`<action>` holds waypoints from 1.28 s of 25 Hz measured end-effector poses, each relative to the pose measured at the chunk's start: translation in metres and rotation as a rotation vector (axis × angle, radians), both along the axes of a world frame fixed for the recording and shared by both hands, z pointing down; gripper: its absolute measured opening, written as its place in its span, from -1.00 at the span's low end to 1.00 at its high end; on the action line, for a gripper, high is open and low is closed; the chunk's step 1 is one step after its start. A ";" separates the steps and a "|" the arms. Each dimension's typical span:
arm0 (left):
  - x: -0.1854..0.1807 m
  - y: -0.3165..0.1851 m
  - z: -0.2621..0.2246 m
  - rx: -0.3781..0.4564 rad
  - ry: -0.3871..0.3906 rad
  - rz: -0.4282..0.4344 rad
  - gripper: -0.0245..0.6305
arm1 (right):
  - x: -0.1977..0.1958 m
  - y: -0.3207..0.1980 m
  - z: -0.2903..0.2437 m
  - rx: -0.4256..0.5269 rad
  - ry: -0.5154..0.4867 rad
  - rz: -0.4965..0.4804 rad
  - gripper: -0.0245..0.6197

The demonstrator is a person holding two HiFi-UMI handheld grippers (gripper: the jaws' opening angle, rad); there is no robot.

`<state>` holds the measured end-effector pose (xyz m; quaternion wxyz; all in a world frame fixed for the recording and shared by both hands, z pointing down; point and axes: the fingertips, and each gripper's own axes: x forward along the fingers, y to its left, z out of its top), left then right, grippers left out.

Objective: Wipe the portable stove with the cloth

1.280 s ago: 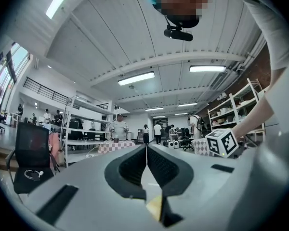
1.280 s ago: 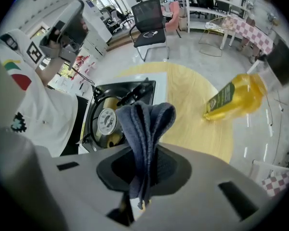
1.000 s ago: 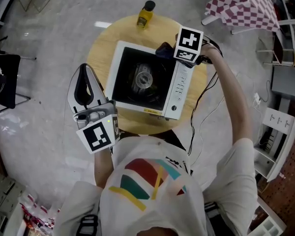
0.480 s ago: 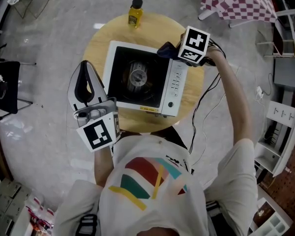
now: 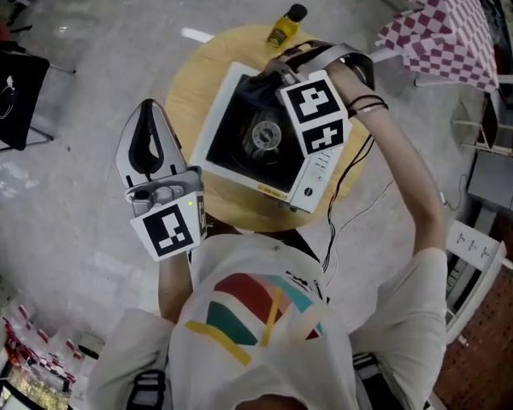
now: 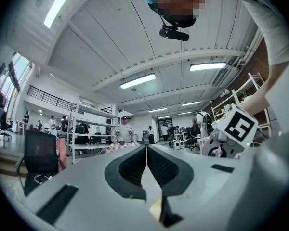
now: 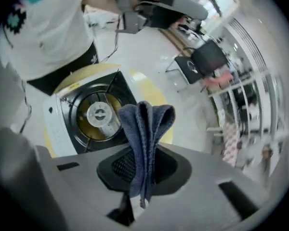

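Since half a second ago the right tongs (image 5: 272,77) have swung from the stove's far right corner to above the far edge of its burner well, carrying the cloth (image 5: 258,86) along; the left tongs (image 5: 146,109) have stayed off to the stove's left, clear of the desk (image 5: 186,88).

From the head view, the stove (image 5: 319,174) sits askew, its long axis running from the black well to the white control strip on the person's right. A yellow bottle (image 5: 286,26) stands beyond the stove's far side.

Seen along the left tongs (image 6: 146,150), the jaws are pressed together with nothing between them, aimed up and away from the stove.

Seen along the right tongs (image 7: 144,173), the jaws pinch the cloth (image 7: 147,126) at its bunched lower end. Its long axis follows the tongs' line and its folded free end points out past the stove (image 7: 57,129), beside the burner (image 7: 100,113).

The cloth looks soft, light and limp, so it will likely drape and drag rather than push. This mid-fold pinch seems sound, leaving loose fabric to meet the surface. The stove looks rigid and heavy enough to stay put under light wiping.
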<state>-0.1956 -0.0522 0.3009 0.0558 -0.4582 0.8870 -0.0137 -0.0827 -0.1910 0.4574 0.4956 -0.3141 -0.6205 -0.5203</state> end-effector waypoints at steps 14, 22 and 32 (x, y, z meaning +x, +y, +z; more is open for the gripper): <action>-0.073 0.153 0.054 -0.059 0.114 -0.349 -0.90 | -0.053 0.179 0.074 0.054 0.115 -0.703 -0.83; -0.074 0.145 0.059 -0.052 0.127 -0.322 -0.90 | -0.039 0.191 0.088 0.041 0.173 -0.732 -0.83; -0.075 0.136 0.061 -0.076 0.118 -0.302 -0.90 | -0.042 0.158 0.089 0.118 0.182 -0.734 -0.83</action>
